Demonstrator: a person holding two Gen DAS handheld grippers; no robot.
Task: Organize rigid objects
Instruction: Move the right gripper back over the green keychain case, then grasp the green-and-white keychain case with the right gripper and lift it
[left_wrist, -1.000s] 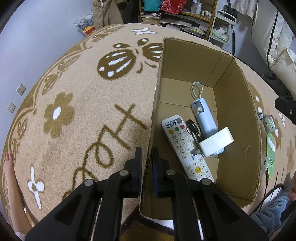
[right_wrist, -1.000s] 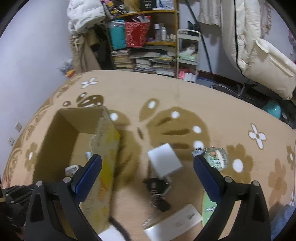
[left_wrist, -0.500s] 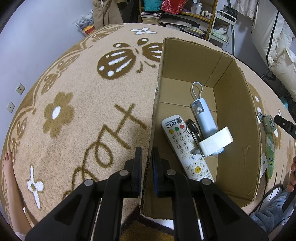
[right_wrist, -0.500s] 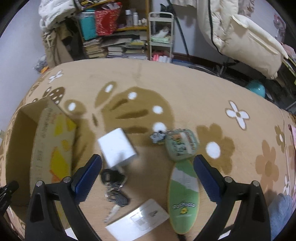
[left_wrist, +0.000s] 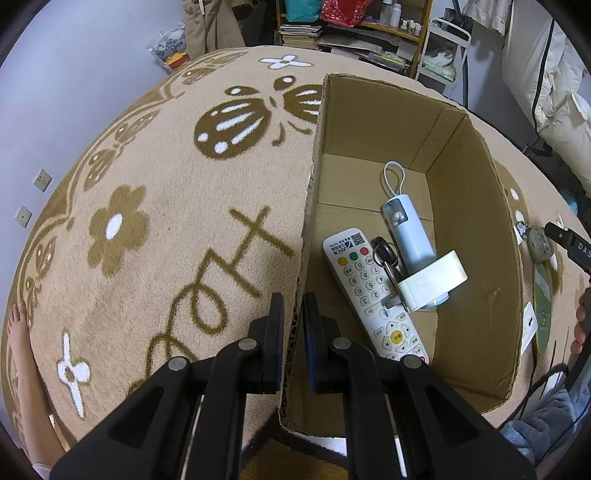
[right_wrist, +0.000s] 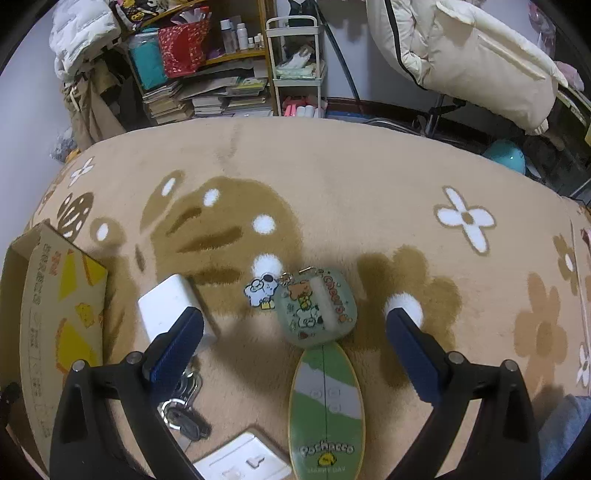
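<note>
My left gripper (left_wrist: 293, 325) is shut on the near left wall of the open cardboard box (left_wrist: 476, 229). Inside lie a white remote (left_wrist: 373, 295), a key bunch (left_wrist: 386, 254), a light blue device with a loop (left_wrist: 406, 229) and a white block (left_wrist: 432, 282). My right gripper (right_wrist: 293, 345) is open and empty above a green cartoon case with charms (right_wrist: 316, 308) and a green oval board (right_wrist: 325, 410). On the carpet to its left lie a white cube (right_wrist: 166, 310), keys (right_wrist: 184, 410) and a white flat plate (right_wrist: 243, 461).
The box's outer wall (right_wrist: 55, 314) stands at the left of the right wrist view. Shelves with books (right_wrist: 207, 96), a white cart (right_wrist: 295, 70) and a cream chair (right_wrist: 469, 62) line the far edge of the carpet. A bare foot (left_wrist: 18, 325) rests at the left.
My right gripper has swung right, away from the box, and come down over the green case and board. My left gripper has stayed shut on the box wall.
</note>
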